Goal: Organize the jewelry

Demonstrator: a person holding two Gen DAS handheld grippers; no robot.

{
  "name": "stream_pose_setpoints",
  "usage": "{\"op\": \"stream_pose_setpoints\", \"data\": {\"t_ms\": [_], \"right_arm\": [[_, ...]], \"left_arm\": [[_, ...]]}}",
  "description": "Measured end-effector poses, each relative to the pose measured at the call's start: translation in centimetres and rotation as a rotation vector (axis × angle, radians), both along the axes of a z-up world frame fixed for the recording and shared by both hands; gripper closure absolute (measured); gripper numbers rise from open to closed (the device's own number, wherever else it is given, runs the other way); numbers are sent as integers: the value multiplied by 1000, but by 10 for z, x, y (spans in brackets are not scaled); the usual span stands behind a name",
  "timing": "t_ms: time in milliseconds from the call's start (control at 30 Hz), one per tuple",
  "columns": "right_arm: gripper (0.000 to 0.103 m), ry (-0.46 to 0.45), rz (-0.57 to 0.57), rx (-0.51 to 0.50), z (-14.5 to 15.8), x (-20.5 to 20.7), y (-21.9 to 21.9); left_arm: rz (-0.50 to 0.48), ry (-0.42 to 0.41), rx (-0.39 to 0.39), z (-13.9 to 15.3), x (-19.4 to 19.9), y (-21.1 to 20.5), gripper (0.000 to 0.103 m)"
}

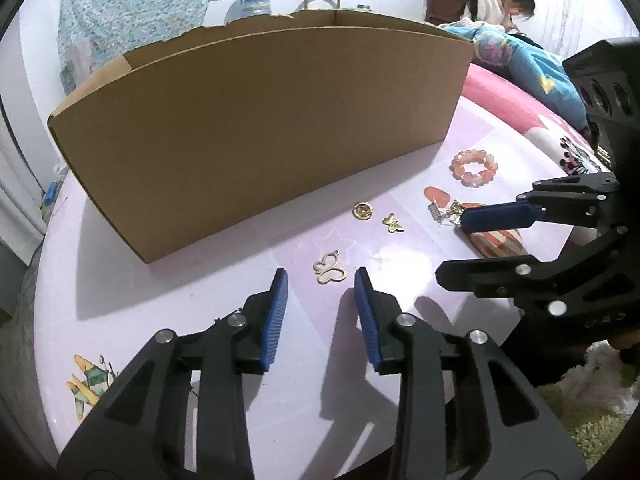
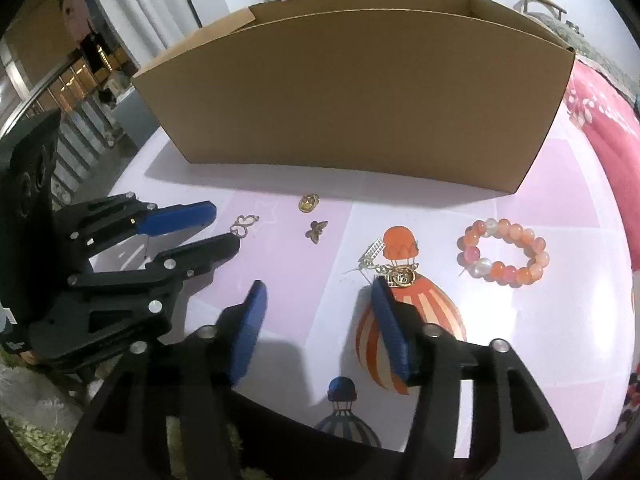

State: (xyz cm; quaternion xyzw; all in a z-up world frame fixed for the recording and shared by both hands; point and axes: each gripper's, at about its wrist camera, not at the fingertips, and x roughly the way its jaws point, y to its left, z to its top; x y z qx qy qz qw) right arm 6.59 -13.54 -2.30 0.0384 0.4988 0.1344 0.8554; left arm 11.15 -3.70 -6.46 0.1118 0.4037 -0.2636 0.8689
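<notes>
Five jewelry pieces lie on the glossy pink patterned counter (image 1: 200, 320) before one open brown cardboard box (image 1: 260, 120): a gold open-wire butterfly (image 1: 329, 269), a small gold butterfly (image 1: 393, 223), a round gold charm (image 1: 363, 211), a tangled chain trinket (image 2: 390, 270), an orange beaded bracelet (image 2: 505, 254). Left tongs (image 1: 321, 282) and right tongs (image 2: 318, 294) gape, empty.

The tall brown cardboard box (image 2: 352, 92) walls off the whole far side of the pale pink table (image 1: 224, 360), so that way only its open top is reachable. In front there's a bare strip, dotted with small gold charms (image 1: 362, 211) and a gold butterfly outline (image 1: 330, 269). The orange bead bracelet (image 2: 505, 253) and a tangled chain piece (image 2: 394, 270) crowd the right. The near table edge is mostly open.
</notes>
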Motion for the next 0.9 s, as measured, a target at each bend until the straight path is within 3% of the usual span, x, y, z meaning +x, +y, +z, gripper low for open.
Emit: {"op": "stream_pose_setpoints", "data": {"t_ms": [567,900], "right_arm": [[33,-14,-83,97,3,-18,-35],[27,-12,-136,150,4,-18,-52]], "left_arm": [[47,18,24,-1,3,-2,53],[80,59,6,-1,10,4,32]]}}
